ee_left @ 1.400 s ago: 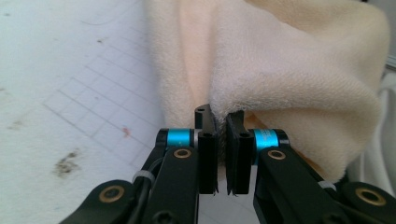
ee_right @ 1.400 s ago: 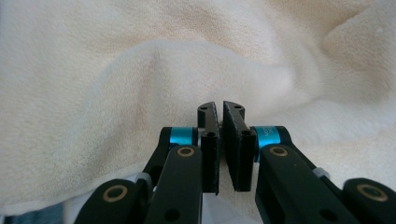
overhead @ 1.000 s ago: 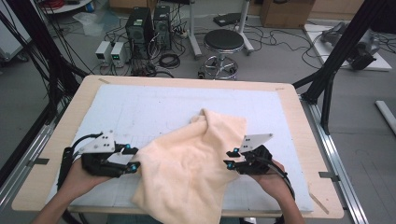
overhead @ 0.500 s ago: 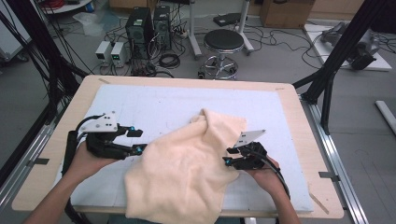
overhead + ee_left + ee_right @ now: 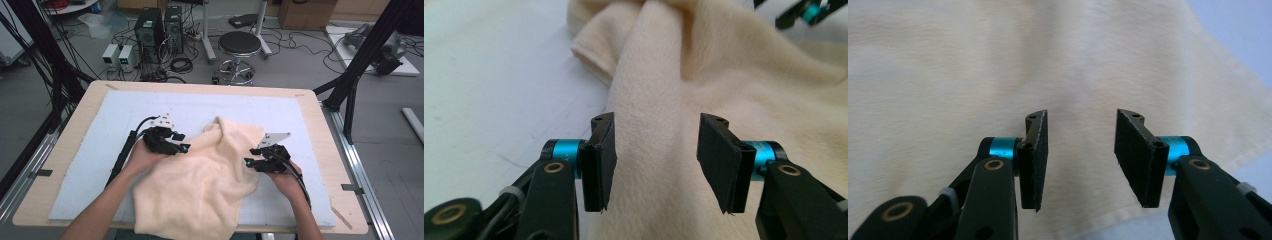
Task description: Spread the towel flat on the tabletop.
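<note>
1. High view: a cream towel (image 5: 202, 185) is lying crumpled on the pale blue mat (image 5: 90, 165) that is covering the wooden table (image 5: 320, 125); its bulk is sitting toward the near edge, with the lower end spilling over at about 6 o'clock and a raised fold pointing toward 12 o'clock
2. High view: the left gripper (image 5: 181, 148) is sitting at the towel's 10 o'clock edge, tips pointing toward 3 o'clock and resting at the cloth; the left hand (image 5: 142, 157) is wrapping its body
3. High view: the right gripper (image 5: 250, 162) is sitting at the towel's 3 o'clock edge, tips pointing toward 9 o'clock; the right hand (image 5: 285, 177) is holding it from behind
4. Left gripper view: the left gripper (image 5: 656, 162) is standing about half open, pads apart, with a long ridge of towel (image 5: 724, 80) running between them toward 12 o'clock; neither pad is pressing on it. The other gripper's tips are showing at 1 o'clock
5. Right gripper view: the right gripper (image 5: 1080, 160) is standing partly open, its jaws having just been opening; flat towel (image 5: 948, 75) is lying beneath the gap, nothing pinched, hem running toward 5 o'clock
</note>
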A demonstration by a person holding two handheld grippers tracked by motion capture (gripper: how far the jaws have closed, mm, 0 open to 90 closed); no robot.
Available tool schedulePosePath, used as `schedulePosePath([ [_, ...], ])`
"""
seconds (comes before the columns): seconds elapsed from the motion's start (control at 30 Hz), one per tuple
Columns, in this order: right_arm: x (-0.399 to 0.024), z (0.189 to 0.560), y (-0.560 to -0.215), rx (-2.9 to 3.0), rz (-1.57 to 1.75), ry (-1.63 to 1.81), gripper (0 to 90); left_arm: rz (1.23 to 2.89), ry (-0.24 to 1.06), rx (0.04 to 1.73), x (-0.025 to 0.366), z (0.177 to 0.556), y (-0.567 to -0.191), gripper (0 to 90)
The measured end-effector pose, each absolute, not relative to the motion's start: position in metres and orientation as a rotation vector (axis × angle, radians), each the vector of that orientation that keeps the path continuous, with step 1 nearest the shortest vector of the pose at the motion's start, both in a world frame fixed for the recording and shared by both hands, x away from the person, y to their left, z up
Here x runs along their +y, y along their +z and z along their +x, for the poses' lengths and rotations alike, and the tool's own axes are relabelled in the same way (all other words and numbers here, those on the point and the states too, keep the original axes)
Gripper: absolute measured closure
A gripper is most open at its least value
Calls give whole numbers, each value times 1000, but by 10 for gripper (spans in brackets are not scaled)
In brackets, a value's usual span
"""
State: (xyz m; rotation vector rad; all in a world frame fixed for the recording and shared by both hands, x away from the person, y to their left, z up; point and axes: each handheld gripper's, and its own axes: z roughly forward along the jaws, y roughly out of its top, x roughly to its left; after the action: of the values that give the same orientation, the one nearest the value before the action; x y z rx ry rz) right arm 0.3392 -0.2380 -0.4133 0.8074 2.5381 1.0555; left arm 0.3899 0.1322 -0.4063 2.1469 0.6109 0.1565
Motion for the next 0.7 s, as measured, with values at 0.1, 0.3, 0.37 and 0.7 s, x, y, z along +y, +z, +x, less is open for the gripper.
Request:
schedulePosePath([
  [0.1,-241,351,-421,2536,876,1031,614,2226,141,650,125,397,-420,559],
  [0.3,-230,357,-432,2632,841,991,861,2257,150,703,139,395,-420,842],
  [0.37,-228,356,-430,2634,808,985,873,2220,187,708,151,387,-410,843],
  [0.7,-200,340,-397,2618,624,1118,878,2145,307,734,218,321,-362,842],
])
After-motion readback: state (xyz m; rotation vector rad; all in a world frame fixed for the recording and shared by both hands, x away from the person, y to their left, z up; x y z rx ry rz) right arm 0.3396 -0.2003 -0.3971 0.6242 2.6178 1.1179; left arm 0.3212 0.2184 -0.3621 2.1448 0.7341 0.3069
